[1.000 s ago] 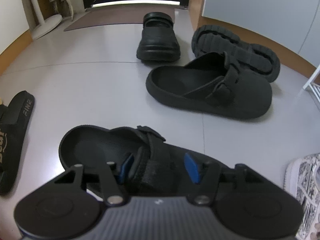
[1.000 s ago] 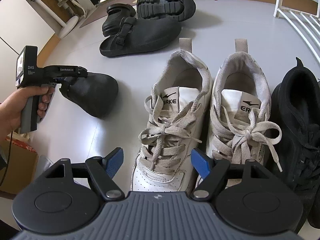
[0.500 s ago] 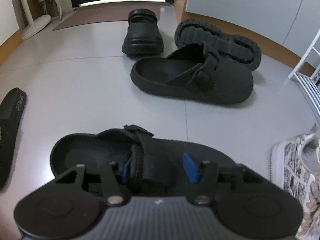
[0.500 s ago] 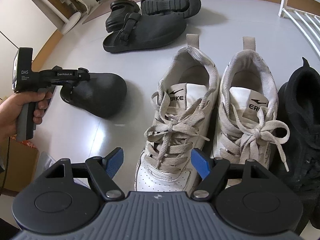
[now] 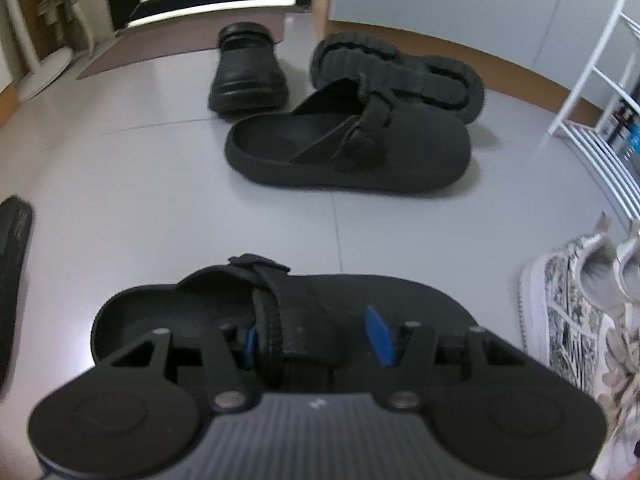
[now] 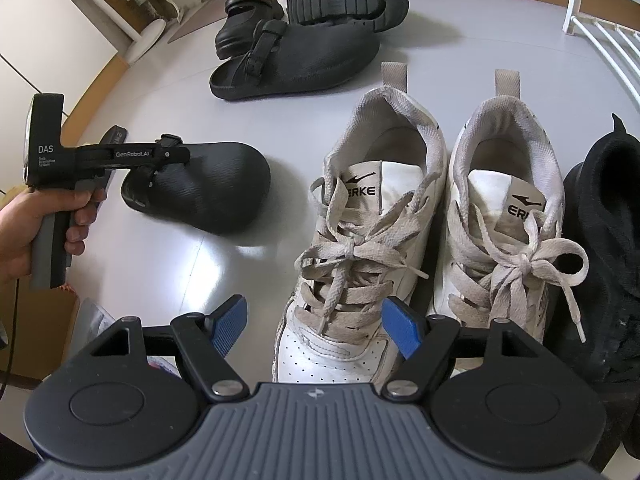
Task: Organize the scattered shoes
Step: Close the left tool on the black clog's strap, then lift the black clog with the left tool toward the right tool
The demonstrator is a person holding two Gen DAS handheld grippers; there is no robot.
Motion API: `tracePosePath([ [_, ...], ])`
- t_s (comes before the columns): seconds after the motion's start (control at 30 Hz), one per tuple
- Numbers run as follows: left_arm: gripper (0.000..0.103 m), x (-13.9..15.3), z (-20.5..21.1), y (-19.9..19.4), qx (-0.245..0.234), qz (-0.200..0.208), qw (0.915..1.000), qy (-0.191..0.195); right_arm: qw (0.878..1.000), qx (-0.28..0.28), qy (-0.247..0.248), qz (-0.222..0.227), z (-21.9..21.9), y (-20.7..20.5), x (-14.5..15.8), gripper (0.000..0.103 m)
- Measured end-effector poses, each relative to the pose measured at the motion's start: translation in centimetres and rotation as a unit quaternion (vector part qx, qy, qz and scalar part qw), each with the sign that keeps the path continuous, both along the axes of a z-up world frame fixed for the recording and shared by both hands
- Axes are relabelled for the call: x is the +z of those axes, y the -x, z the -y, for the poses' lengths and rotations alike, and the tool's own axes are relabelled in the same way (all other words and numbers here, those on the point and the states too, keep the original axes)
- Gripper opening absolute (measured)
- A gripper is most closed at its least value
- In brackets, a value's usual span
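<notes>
My left gripper point(image 5: 314, 340) is shut on a black clog point(image 5: 400, 300), one blue pad inside the opening by the strap, the other on top of the upper. In the right wrist view a hand point(image 6: 24, 232) holds that left gripper point(image 6: 160, 156), and the clog point(image 6: 216, 192) hangs low over the grey floor, left of the white sneakers. The matching clog point(image 5: 360, 156) lies farther back on the floor. My right gripper point(image 6: 316, 326) stands open above the toe of the left white sneaker point(image 6: 372, 208), touching nothing.
An overturned chunky black shoe point(image 5: 400, 68) and a glossy black clog point(image 5: 248, 76) lie behind the matching clog. A second white sneaker point(image 6: 508, 200) and a black sneaker point(image 6: 608, 240) line up on the right. A black slide point(image 5: 12, 280) lies left; a white rack point(image 5: 600, 120) stands right.
The left gripper has carried the black clog sideways toward the white sneakers, rolling a little. The right gripper has stayed where it was.
</notes>
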State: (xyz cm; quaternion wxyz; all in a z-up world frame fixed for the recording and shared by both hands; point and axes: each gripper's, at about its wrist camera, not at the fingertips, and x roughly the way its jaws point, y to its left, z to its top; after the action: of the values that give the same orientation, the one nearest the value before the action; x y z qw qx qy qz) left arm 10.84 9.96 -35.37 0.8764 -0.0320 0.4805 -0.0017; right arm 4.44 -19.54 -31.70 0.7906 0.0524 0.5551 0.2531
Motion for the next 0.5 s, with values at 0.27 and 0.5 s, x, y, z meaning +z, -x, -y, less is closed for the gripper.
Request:
tracePosePath([
  [0.27,0.056,-0.1,1.7,0.2,-0.051,0.001,0.9986,0.011,1.0,-0.001,0.0,-0.001,0.1,0.2,0.1,0.079],
  [0.5,0.056,-0.2,3.0,0.8,-0.089,-0.004,0.9957,0.025,1.0,0.0,-0.001,0.001,0.1,0.2,0.3,0.079],
])
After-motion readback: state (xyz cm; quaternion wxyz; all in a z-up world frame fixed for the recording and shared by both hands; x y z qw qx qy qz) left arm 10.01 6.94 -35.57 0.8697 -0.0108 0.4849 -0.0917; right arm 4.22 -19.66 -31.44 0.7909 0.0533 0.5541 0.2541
